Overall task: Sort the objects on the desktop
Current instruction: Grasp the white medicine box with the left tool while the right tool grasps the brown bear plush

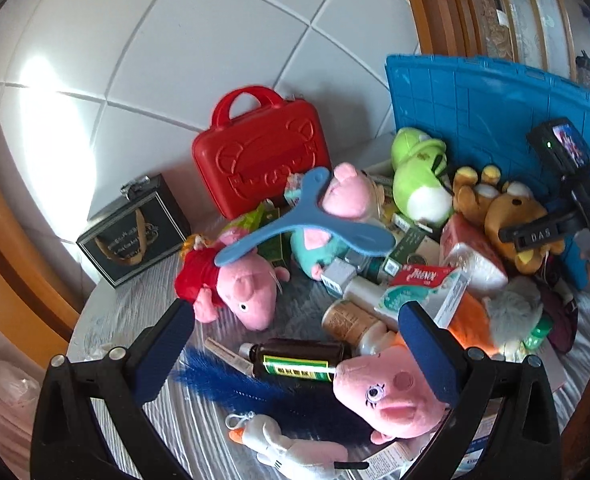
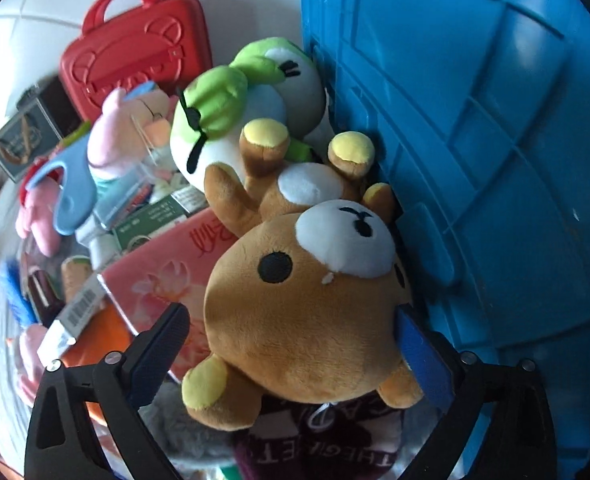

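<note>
I hold the right gripper point(image 2: 295, 354) with jaws spread, unclenched, astride the soft, light brown plush bear point(image 2: 295, 308); I judge its compressible head the best hold. Left gripper point(image 1: 295, 354) jaws spread, empty.

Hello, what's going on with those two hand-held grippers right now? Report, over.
Right hand-held gripper open, straddling the brown bear plush, no squeeze seen. Left hand-held gripper open above clutter, holding nothing. Blue crate tight beside bear; green frog plush against its feet.
</note>
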A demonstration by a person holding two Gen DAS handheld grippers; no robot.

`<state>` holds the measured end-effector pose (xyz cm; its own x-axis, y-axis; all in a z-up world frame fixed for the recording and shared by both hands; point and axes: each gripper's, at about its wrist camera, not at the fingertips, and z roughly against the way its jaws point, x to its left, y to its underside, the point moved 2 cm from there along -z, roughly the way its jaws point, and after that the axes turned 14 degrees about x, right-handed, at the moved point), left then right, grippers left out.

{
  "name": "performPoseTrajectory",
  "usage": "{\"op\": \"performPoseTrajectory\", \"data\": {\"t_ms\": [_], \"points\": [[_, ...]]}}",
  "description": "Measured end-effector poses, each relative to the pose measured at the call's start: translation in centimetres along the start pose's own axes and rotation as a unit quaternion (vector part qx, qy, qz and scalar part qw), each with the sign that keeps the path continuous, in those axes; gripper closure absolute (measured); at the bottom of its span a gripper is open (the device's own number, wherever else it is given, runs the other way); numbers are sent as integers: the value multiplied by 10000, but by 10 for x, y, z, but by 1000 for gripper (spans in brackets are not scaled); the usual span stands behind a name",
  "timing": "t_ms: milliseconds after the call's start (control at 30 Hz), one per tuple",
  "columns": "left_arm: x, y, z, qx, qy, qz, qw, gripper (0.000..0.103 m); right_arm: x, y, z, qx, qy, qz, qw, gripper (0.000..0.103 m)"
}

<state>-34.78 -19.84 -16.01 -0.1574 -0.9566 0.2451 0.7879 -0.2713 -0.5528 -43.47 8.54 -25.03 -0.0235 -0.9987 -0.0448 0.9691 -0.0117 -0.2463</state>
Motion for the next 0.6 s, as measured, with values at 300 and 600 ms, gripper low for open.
{"op": "performPoseTrajectory", "data": {"t_ms": [300,600], "points": [[-76,-15,-57,392,1060,-377,9929,0,5,8,-7,-162,399,258,9987,2],[-87,-22,-112,940,1052,-608,9881,30,11,16,10,-329,-126,253,9991,4]]}}
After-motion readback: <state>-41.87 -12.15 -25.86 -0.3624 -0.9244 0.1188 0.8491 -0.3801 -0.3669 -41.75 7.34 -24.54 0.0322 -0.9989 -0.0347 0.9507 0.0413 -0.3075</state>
